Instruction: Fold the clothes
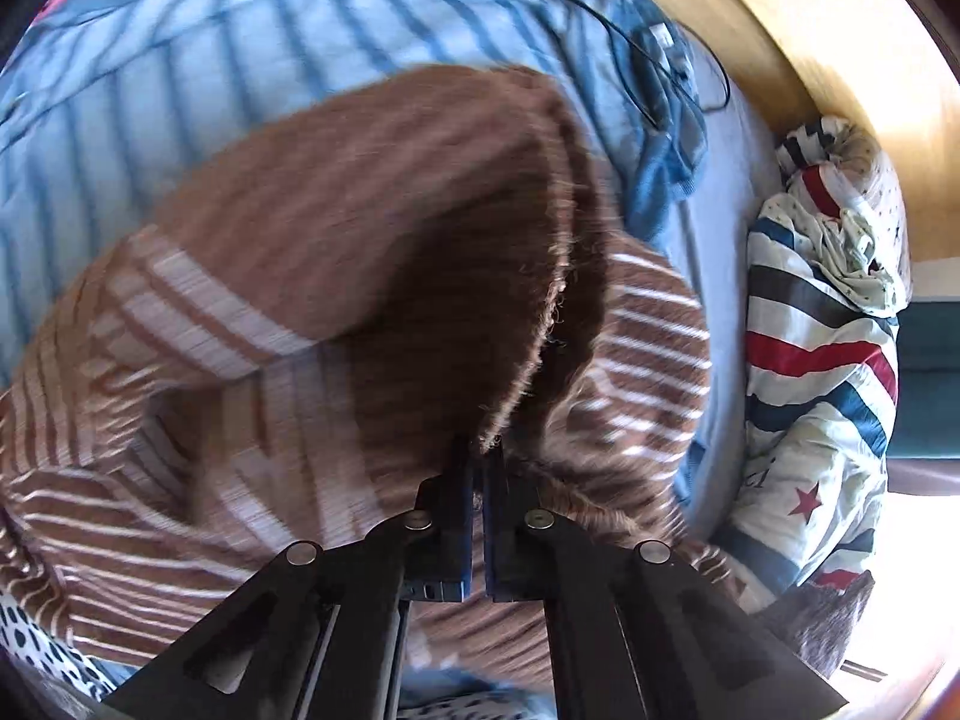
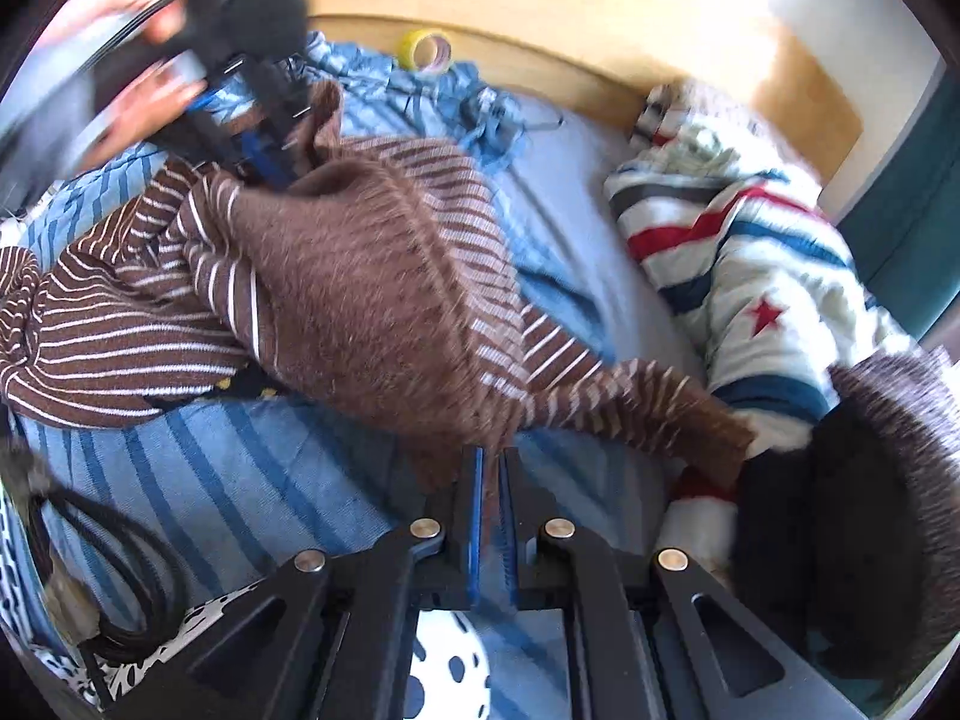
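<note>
A brown sweater with thin white stripes [image 1: 372, 276] lies bunched on the bed, one flap lifted. My left gripper [image 1: 483, 456] is shut on the fuzzy brown edge of that flap. In the right wrist view the sweater [image 2: 372, 276] stretches across the bed from the upper left to the bottom centre. My right gripper [image 2: 492, 462] is shut on its lower brown hem. At the far end of the garment is the left gripper [image 2: 273, 159], held by a person's hand [image 2: 144, 102]. The sweater's sleeve [image 2: 672, 414] trails right.
The bed has a blue striped sheet [image 2: 252, 450]. A rumpled quilt with red, blue and grey stripes and stars [image 2: 750, 276] lies on the right, beside a dark fuzzy garment [image 2: 870, 480]. A tape roll [image 2: 426, 51] and a black cable [image 1: 636, 60] sit near the wooden headboard [image 2: 540, 18].
</note>
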